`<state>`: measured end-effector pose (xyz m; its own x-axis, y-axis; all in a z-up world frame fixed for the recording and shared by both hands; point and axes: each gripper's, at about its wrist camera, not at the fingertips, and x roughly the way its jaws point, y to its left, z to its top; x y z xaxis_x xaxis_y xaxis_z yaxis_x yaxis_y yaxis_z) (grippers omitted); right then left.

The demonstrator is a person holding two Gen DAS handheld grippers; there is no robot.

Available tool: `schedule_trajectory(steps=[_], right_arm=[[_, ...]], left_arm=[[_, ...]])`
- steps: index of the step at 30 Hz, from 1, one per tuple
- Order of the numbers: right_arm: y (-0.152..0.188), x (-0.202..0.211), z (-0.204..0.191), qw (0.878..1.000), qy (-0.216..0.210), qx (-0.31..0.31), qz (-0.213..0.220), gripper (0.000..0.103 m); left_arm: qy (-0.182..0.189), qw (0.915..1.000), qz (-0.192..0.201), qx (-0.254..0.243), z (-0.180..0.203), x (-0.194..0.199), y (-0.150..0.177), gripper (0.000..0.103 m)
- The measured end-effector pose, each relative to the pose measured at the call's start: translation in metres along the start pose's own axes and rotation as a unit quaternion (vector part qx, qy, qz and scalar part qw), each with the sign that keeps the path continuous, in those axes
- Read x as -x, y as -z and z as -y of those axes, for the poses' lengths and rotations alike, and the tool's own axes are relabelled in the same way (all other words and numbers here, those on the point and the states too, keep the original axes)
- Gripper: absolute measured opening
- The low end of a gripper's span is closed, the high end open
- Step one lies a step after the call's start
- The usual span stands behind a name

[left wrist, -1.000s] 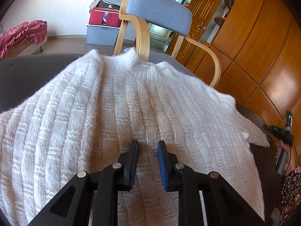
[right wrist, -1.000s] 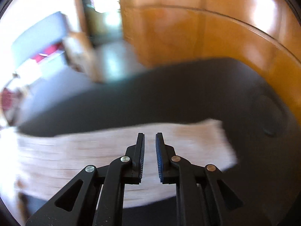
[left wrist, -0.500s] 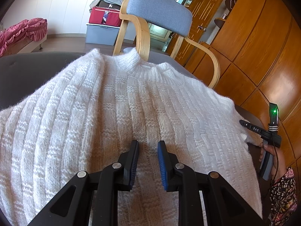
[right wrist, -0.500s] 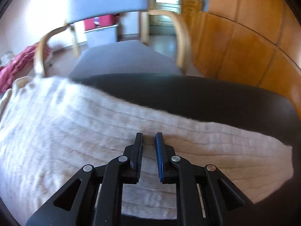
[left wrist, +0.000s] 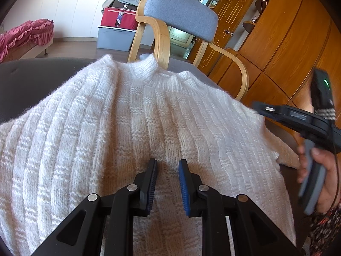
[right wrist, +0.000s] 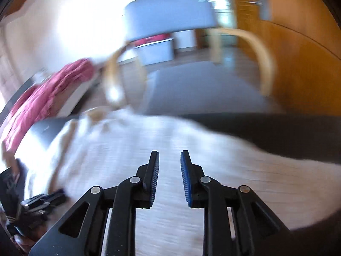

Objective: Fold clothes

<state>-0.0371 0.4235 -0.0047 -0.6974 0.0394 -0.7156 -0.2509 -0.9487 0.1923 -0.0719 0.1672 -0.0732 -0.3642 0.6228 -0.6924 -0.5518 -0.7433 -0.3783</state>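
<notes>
Item: white knit sweater (left wrist: 132,128), flat on dark table (left wrist: 32,81). L gripper (left wrist: 167,183) ajar, empty, over hem. R gripper (right wrist: 169,179) opening, empty (blurred). Advice: pinch edge fully before folding.

Bare dark table (left wrist: 42,79) lies free left of the sweater (left wrist: 106,138); the chair (left wrist: 162,40) blocks its far edge.

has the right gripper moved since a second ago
Yes. In the left wrist view the right gripper has come up and inward over the white sweater edge, higher against the wooden cabinets; its empty jaws are opening.
</notes>
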Motion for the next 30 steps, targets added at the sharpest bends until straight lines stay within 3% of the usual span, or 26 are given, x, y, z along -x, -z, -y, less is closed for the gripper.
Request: schedule_trajectory(steps=[3, 6, 9, 12, 16, 20, 24, 26, 30], right_arm=[[0.004, -0.035, -0.042, 1.0, -0.014, 0.022, -0.011, 0.023], [0.013, -0.062, -0.058, 0.999, 0.018, 0.042, -0.019, 0.023], [0.018, -0.064, -0.054, 0.998, 0.045, 0.053, -0.007, 0.025], [0.019, -0.06, -0.04, 0.998, 0.057, 0.022, -0.003, 0.036], [0.02, -0.056, -0.025, 0.999, 0.045, -0.006, -0.001, 0.042], [0.027, -0.047, -0.023, 0.999, 0.037, -0.014, 0.003, 0.042], [0.027, -0.043, -0.023, 0.999, 0.027, -0.015, 0.016, 0.042], [0.027, -0.039, -0.025, 0.999, 0.022, -0.014, 0.027, 0.042], [0.026, -0.049, -0.033, 1.0, 0.017, 0.009, 0.02, 0.042]], left_arm=[[0.004, 1.0, 0.001, 0.004, -0.002, 0.001, 0.0, 0.02], [0.008, 0.9999, 0.001, 0.008, -0.003, 0.001, 0.0, 0.02], [0.008, 0.9999, 0.0, 0.008, -0.002, 0.0, 0.0, 0.02], [0.008, 0.9999, 0.0, 0.007, -0.002, -0.001, -0.001, 0.02], [0.01, 0.9999, 0.003, 0.013, -0.004, 0.0, -0.001, 0.02], [-0.026, 0.9996, -0.003, 0.007, 0.0, 0.0, -0.01, 0.02], [-0.098, 0.993, -0.005, -0.066, 0.017, -0.018, -0.032, 0.02], [-0.124, 0.9894, -0.004, -0.076, 0.013, -0.029, -0.042, 0.02], [-0.134, 0.9896, 0.004, -0.054, -0.001, -0.044, -0.061, 0.02]])
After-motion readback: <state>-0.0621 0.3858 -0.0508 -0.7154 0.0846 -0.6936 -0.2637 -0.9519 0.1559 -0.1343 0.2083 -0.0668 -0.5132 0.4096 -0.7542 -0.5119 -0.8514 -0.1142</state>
